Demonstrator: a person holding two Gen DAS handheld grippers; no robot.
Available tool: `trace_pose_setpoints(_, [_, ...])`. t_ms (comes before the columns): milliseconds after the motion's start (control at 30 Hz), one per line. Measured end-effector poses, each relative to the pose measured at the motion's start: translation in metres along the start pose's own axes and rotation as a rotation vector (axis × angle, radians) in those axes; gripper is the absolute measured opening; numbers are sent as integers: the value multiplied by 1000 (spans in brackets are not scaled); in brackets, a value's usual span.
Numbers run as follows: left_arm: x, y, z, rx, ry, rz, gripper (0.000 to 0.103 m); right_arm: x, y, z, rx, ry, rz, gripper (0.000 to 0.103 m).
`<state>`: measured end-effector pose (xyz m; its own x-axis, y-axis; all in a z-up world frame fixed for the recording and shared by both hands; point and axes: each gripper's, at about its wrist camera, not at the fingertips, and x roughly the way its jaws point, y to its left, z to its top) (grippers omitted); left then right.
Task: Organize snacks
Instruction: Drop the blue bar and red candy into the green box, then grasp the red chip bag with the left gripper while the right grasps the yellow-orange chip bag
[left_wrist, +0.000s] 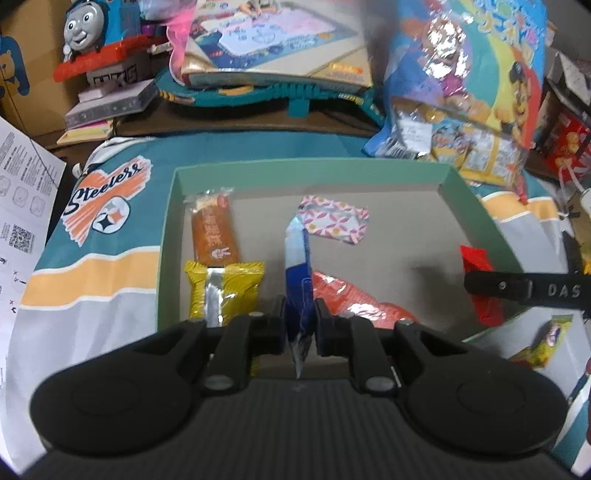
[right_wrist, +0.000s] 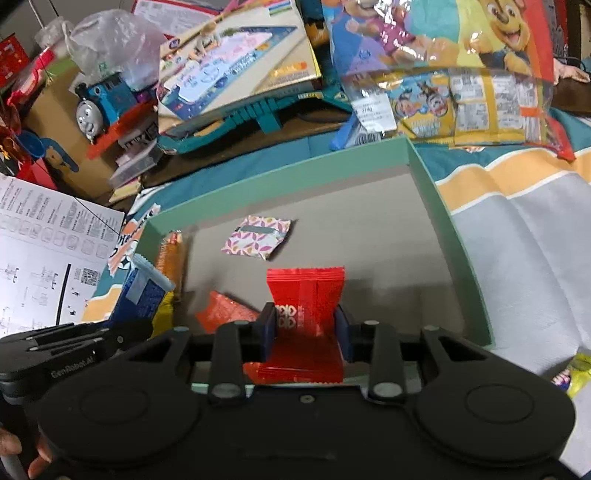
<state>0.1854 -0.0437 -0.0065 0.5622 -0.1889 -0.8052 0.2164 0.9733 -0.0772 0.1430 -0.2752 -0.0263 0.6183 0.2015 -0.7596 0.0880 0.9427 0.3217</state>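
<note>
Left wrist view, bottom centre: the left gripper (left_wrist: 300, 321) is clamped on a blue and white snack packet (left_wrist: 297, 269), which stands on edge between the pads and runs up toward mid-frame over the green box (left_wrist: 168, 236). Just left of the claw lies a yellow packet (left_wrist: 225, 286), and above that an orange-brown snack bar (left_wrist: 214, 236). Just right of the claw is a crumpled orange-red wrapper (left_wrist: 351, 299); above centre, a pink patterned sachet (left_wrist: 334, 219) lies on the box floor. At the right edge the other claw's black finger crosses a red packet (left_wrist: 478, 284).

Right wrist view, lower centre: the right gripper (right_wrist: 306, 328) grips a red snack packet (right_wrist: 304, 291) across its middle, the packet's crimped top fanning out above the pads, over the box floor (right_wrist: 388, 258). Lower left of the claw lies the orange-red wrapper (right_wrist: 225, 312); further left, the blue packet (right_wrist: 146, 291) in the other claw. Above centre lies the patterned sachet (right_wrist: 256, 236). A toy train (right_wrist: 105, 99) sits upper left.
</note>
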Motion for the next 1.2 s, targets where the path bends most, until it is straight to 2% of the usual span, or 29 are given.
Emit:
trace_pose_setpoints(33, [2, 1, -1, -1, 1, 14, 32, 1, 0, 1, 1, -2, 0, 44])
trace_pose_setpoints(67, [3, 1, -1, -1, -3, 25, 59, 2, 0, 2, 1, -8, 2, 61])
trace_pose_setpoints(100, [3, 2, -2, -1, -13, 35, 81, -1, 0, 2, 3, -17, 1, 73])
trace_pose_setpoints(133, [1, 2, -4, -1, -30, 50, 90, -3, 0, 2, 5, -35, 0, 99])
trace_pose_setpoints(167, [-1, 1, -5, 0, -43, 66, 100, -7, 1, 2, 2, -57, -1, 103])
trace_pose_setpoints(200, [-2, 0, -6, 2, -51, 78, 103, -9, 3, 2, -6, -61, -5, 103])
trace_pose_setpoints(400, [-10, -7, -11, 22, -42, 85, 103, -25, 10, -4, -28, -42, -9, 103])
trace_pose_setpoints(800, [-45, -21, -24, 33, -63, 74, 103, -71, 11, -27, -35, -77, 8, 103])
trace_pose_setpoints(933, [-54, -31, -33, 53, -62, 57, 103, -88, -2, -39, -9, -87, 0, 103])
trace_pose_setpoints(1200, [-52, -77, -58, 167, -17, -1, 103, -104, -45, -64, 73, -79, -33, 103])
